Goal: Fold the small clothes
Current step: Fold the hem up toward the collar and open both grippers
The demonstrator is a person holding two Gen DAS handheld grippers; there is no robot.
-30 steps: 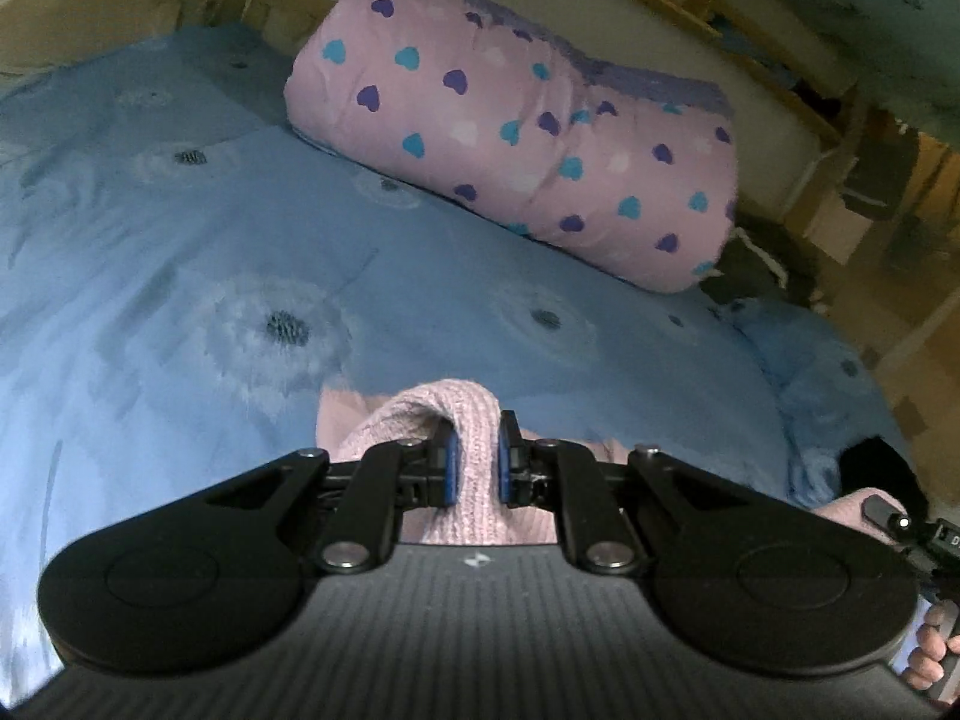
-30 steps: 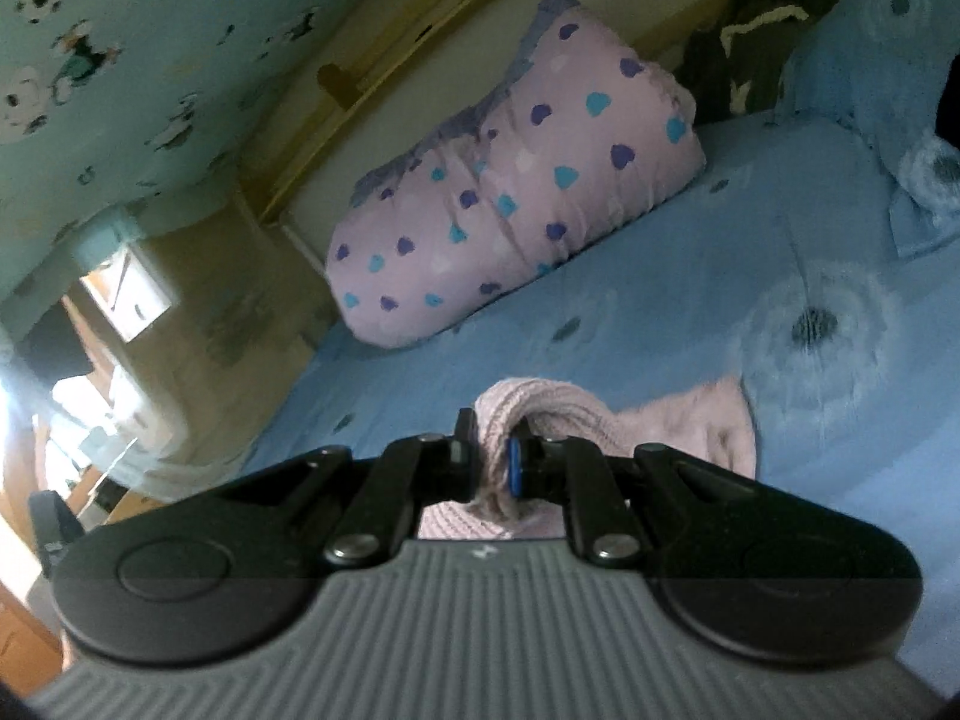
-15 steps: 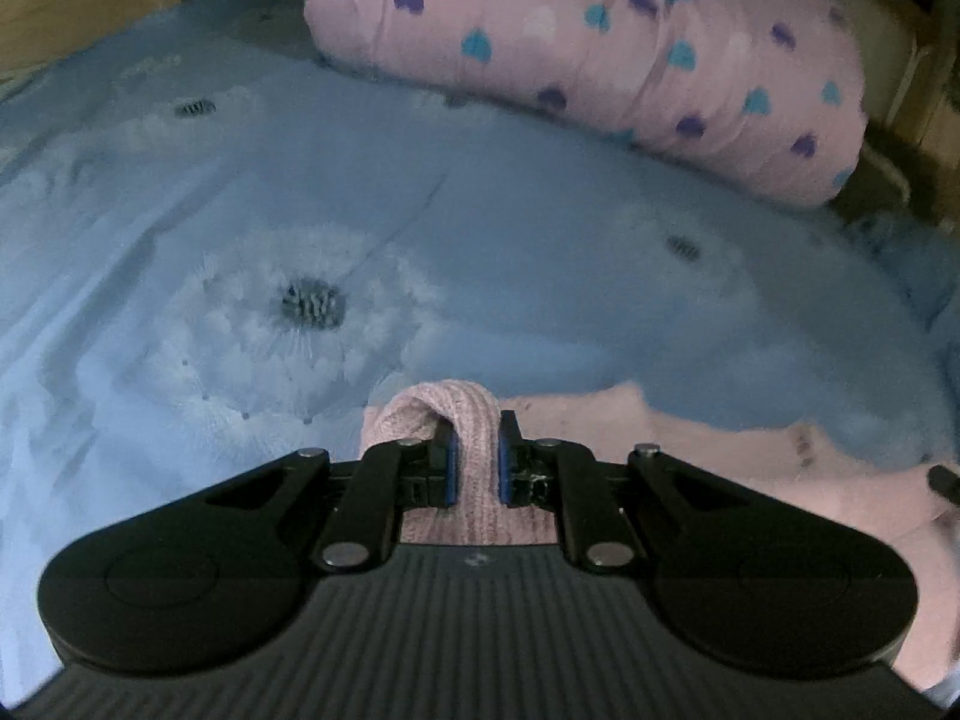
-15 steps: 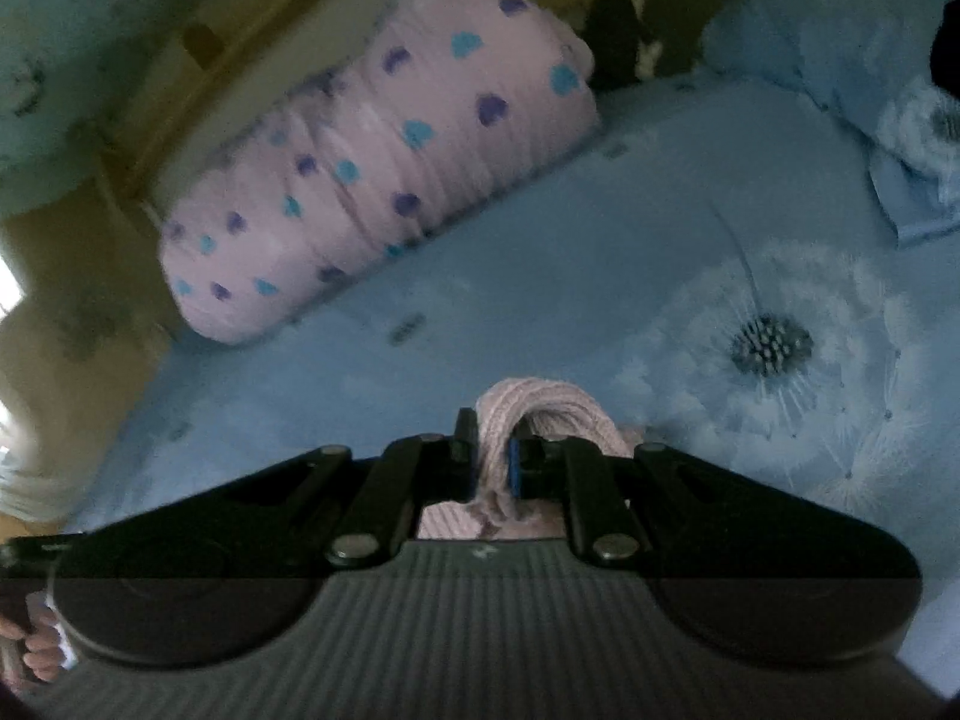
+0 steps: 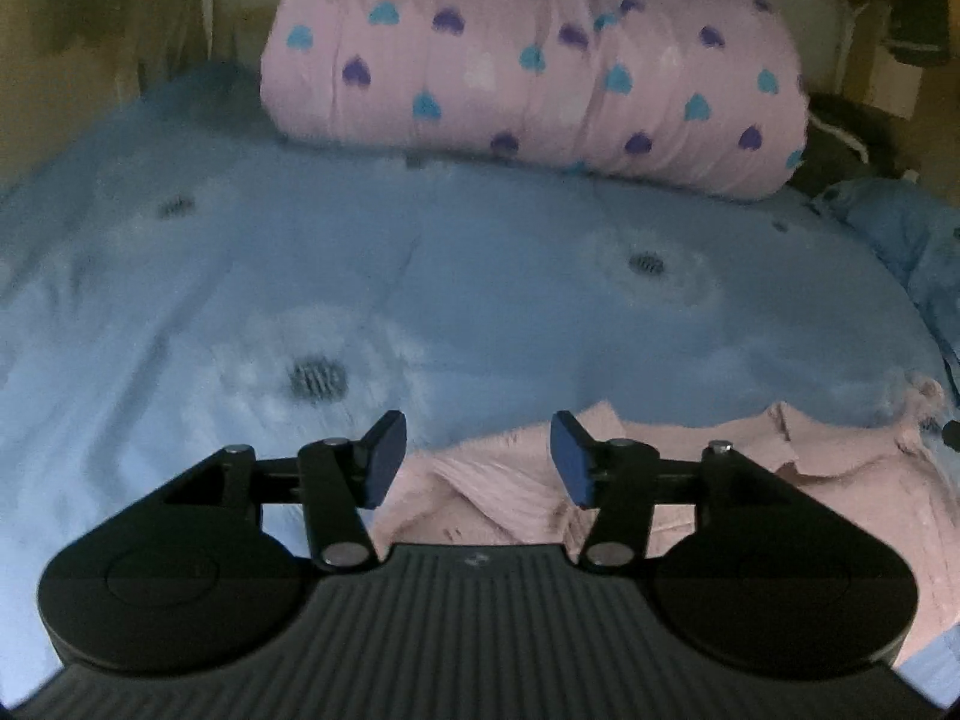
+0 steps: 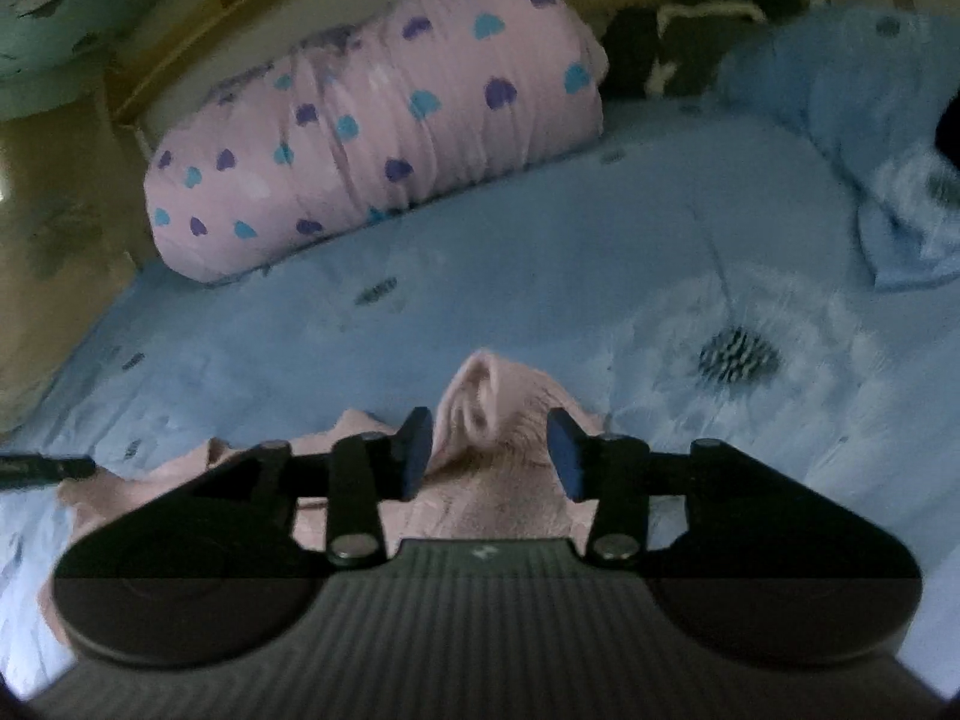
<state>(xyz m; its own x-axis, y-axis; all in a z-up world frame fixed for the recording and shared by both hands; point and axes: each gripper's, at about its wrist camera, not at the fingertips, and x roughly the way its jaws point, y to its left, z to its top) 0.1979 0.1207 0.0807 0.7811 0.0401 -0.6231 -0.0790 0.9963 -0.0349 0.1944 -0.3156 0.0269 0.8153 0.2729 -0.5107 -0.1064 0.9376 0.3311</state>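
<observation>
A small pink knitted garment (image 5: 780, 480) lies spread on the blue flowered bedsheet (image 5: 480, 276). My left gripper (image 5: 477, 459) hangs over its left end. Its jaws are opening, and the pink cloth lies below and between them without touching the pads. In the right wrist view the same garment (image 6: 498, 402) rises in a soft peak between the fingers of my right gripper (image 6: 489, 453). Those jaws are opening too, and the blue pads stand apart from the cloth. The tip of the left gripper (image 6: 42, 468) shows at the left edge of the right wrist view.
A rolled pink quilt (image 5: 540, 72) with blue and purple hearts lies across the head of the bed. A blue pillow (image 6: 840, 96) and dark clothing (image 6: 690, 36) sit at the far right. Wooden bed frame and wall run behind.
Both grippers came down toward the bed holding the pink garment, then let go. Their jaws now stand apart and the cloth rests on the sheet.
</observation>
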